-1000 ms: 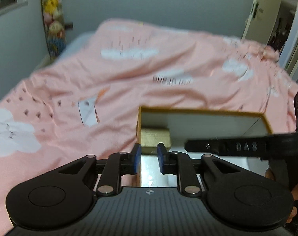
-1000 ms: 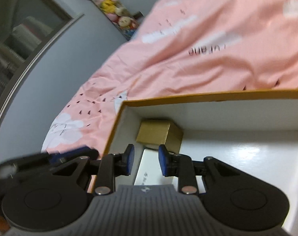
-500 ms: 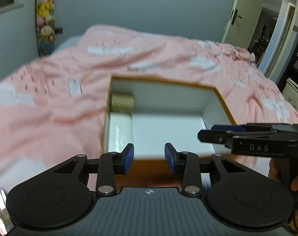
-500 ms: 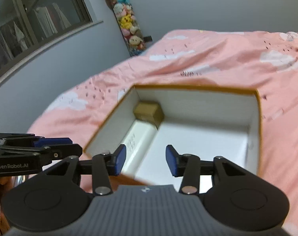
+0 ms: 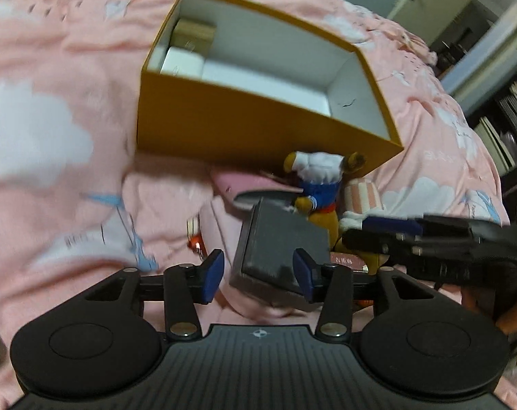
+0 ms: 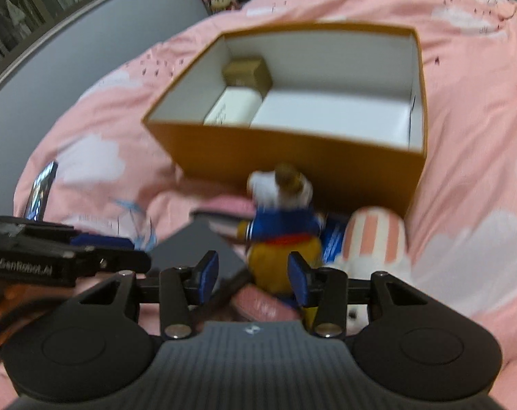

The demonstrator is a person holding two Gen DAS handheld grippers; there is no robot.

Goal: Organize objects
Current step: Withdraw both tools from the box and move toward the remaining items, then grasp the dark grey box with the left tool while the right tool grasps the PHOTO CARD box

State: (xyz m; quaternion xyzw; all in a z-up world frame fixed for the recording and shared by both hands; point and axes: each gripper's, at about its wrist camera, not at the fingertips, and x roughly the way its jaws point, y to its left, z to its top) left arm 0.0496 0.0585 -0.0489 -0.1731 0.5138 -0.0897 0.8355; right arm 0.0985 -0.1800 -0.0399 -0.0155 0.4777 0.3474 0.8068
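An orange box (image 5: 244,126) with a white inside stands on the pink bed; it also shows in the right wrist view (image 6: 292,157). A gold carton (image 5: 193,34) and a white carton (image 5: 183,61) lie in its far left corner. In front of it lie a dark grey flat box (image 5: 279,249), a plush toy in blue (image 6: 282,232) and a striped plush (image 6: 378,235). My left gripper (image 5: 258,275) is open just above the grey box. My right gripper (image 6: 253,276) is open over the plush toy in blue.
A pink flat item (image 5: 248,184) lies under the plush beside the grey box. The pink cloud-print bedspread (image 5: 53,136) covers the bed. A doorway (image 5: 480,17) and shelves stand to the right, a window (image 6: 36,7) to the left.
Both grippers pulled back out of the orange box and lowered toward the pile in front of it. Both have opened wider.
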